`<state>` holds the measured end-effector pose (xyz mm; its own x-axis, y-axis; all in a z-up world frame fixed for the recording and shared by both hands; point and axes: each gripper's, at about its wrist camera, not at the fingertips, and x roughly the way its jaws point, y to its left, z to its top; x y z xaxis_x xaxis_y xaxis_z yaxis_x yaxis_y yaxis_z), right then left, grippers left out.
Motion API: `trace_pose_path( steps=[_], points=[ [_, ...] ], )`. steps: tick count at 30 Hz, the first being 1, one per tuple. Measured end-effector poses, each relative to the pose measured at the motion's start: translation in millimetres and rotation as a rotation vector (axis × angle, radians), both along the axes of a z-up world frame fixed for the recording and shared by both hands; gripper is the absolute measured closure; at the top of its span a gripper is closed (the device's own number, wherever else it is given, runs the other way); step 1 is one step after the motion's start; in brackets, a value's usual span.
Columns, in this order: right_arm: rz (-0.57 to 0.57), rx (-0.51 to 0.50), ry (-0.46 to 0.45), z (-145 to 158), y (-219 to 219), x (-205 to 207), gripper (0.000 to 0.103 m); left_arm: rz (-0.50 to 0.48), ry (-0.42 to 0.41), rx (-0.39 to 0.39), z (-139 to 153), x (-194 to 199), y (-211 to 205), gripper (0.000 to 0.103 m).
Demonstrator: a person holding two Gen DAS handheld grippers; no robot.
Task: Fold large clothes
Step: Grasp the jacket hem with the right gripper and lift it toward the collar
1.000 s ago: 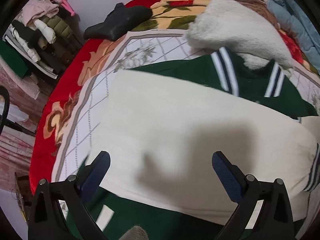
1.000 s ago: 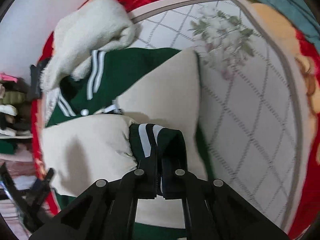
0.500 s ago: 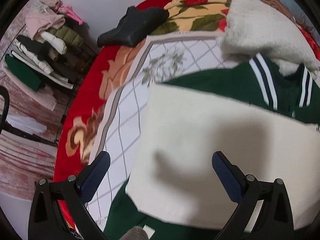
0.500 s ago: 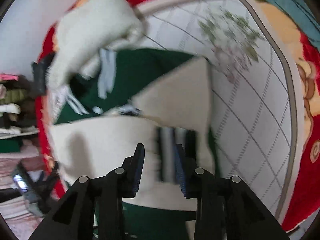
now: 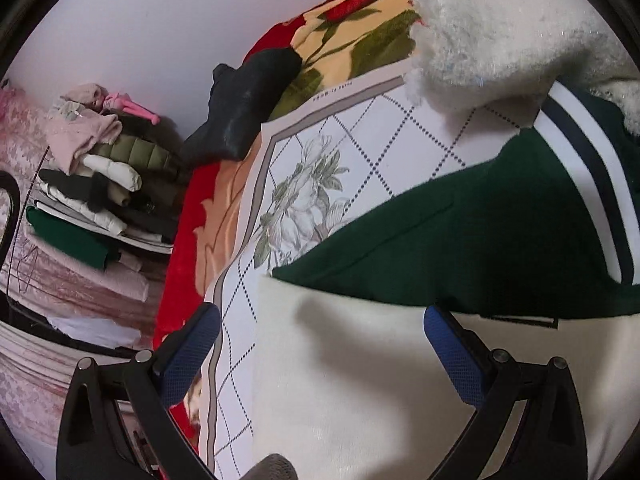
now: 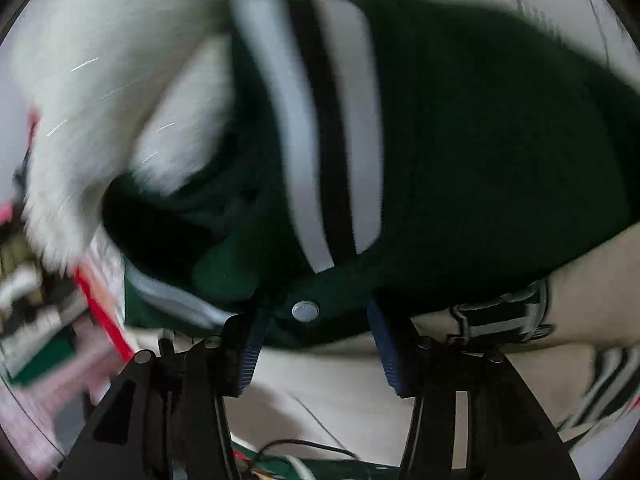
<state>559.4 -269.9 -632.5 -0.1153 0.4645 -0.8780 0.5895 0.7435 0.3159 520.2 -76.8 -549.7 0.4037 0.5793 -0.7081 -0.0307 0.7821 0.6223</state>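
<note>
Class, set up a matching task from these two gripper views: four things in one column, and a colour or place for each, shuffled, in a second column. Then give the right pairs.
Things:
1. jacket body
2. jacket sleeve
3. dark garment
4. fluffy blanket

Descriptions:
A. cream, under the left gripper
B. white, past the striped collar
C. dark green
D. black, near the wall

Pairs: 1-C, 2-A, 3-D, 4-B

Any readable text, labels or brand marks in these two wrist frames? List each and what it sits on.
Small dark printed line on the grey border of the white diamond-pattern bed sheet: text is there, too small to read.
Black-outlined patch on the green and cream varsity jacket: nothing legible.
Silver snap button on the jacket: blurred, no marking readable.
Nothing else.
</note>
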Motion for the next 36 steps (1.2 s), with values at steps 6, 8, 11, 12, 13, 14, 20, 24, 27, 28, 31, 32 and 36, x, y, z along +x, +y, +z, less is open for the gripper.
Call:
trace_pose_path(
  steps=[6,8,11,12,13,14,20,24,27,28,31,32,36],
  points=[
    [-0.117,-0.057,0.001,4.8,-1.2,-3.9,0.103,0.023,0.0,-0.057,5.4,-2.2,8.7,0.0],
    [-0.115,-0.076,-0.051,20.4,0.3,0.9,0.103,0.029,-0.006,-0.075,9.8,-4.8,13.2,0.0],
    [-0.085,-0.132,-0.204,61.9,2.7,18.7,0.103,0.034,-0.017,-0.098,16.1,-8.6,20.1,0.0],
    [-0.074,-0.118,-0.246,74.2,3.7,27.1,0.103,0.038,-0.02,-0.107,20.0,-11.5,23.7,0.0],
    [-0.054,-0.091,-0.257,79.6,5.7,32.2,0.103,0.041,-0.023,-0.118,24.0,-15.0,26.9,0.0],
    [-0.024,-0.03,-0.261,83.8,9.0,35.4,0.103,0.041,-0.025,-0.127,26.8,-17.8,29.4,0.0],
    [0.285,0.045,-0.22,111.7,40.1,-53.9,0.069,0.049,0.044,-0.218,49.5,-93.0,51.8,0.0],
    [0.39,0.017,-0.09,93.6,63.1,-184.5,0.064,0.044,0.162,-0.215,43.4,-168.8,64.8,0.0],
    [0.391,0.035,0.039,64.1,83.9,-267.7,0.064,0.06,0.286,-0.232,27.6,-230.3,76.7,0.0],
    [0.377,0.046,0.077,55.2,89.2,-289.5,0.064,0.058,0.315,-0.232,22.5,-244.5,78.1,0.0],
    [0.356,0.068,0.131,30.1,109.6,-350.0,0.063,0.056,0.365,-0.223,10.7,-291.2,79.4,0.0],
    [0.362,0.061,0.13,27.5,114.3,-356.6,0.062,0.06,0.367,-0.221,8.0,-305.8,79.4,0.0],
    [0.455,-0.098,0.119,13.1,114.7,-385.8,0.06,0.097,0.37,-0.18,-4.1,-341.5,80.7,0.0]
  ],
)
